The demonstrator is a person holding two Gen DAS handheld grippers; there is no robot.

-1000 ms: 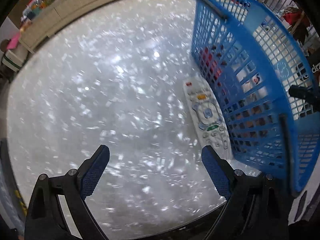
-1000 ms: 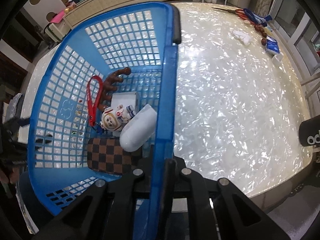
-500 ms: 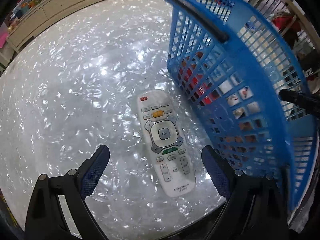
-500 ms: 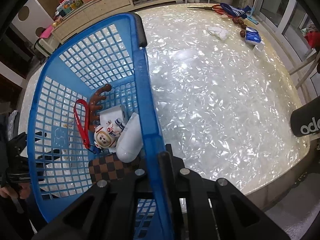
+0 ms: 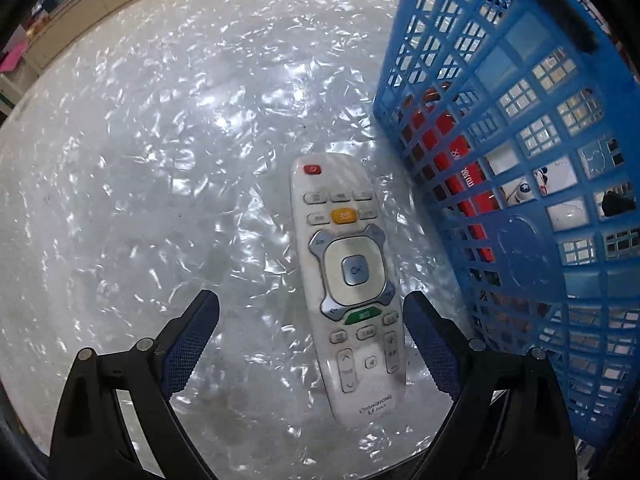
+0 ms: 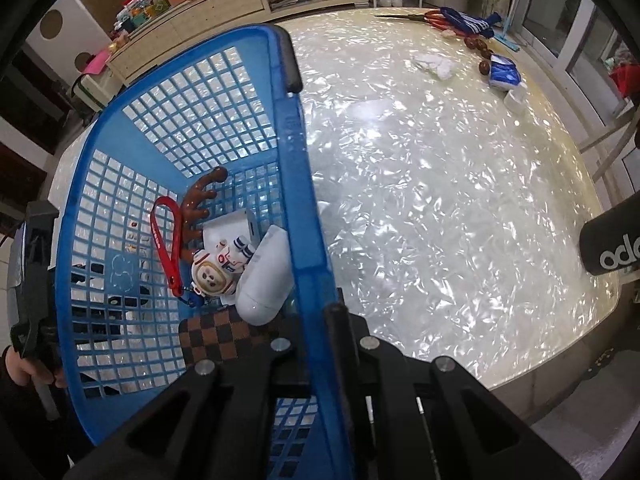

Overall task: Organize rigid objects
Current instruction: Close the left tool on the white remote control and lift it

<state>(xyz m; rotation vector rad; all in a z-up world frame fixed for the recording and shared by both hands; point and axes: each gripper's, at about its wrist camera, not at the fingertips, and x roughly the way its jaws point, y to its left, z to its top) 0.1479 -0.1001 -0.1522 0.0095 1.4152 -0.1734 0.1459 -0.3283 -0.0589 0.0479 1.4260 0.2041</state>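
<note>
A white remote control (image 5: pixel 350 280) lies face up on the pearly white table, close beside the blue mesh basket (image 5: pixel 520 184). My left gripper (image 5: pixel 312 320) hangs open over the remote's lower half, one blue pad on each side, not touching it. My right gripper (image 6: pixel 320 312) is shut on the basket's near rim (image 6: pixel 298 184). Inside the basket lie a white astronaut figure (image 6: pixel 218 268) on a red strap (image 6: pixel 162 236), brown antlers (image 6: pixel 200 204), a white case (image 6: pixel 264 276) and a checkered brown pouch (image 6: pixel 224 340).
At the table's far right corner sit a blue packet (image 6: pixel 504 74), a crumpled white tissue (image 6: pixel 436 66), brown beads (image 6: pixel 480 50) and red-handled scissors (image 6: pixel 432 18). A black cylinder (image 6: pixel 612 240) pokes in at the right edge. A low cabinet (image 6: pixel 192 8) stands behind the table.
My left gripper has shifted toward the remote and sunk, so the remote now lies between its open fingers. The basket has slid slightly in the right wrist view, still gripped at the rim.
</note>
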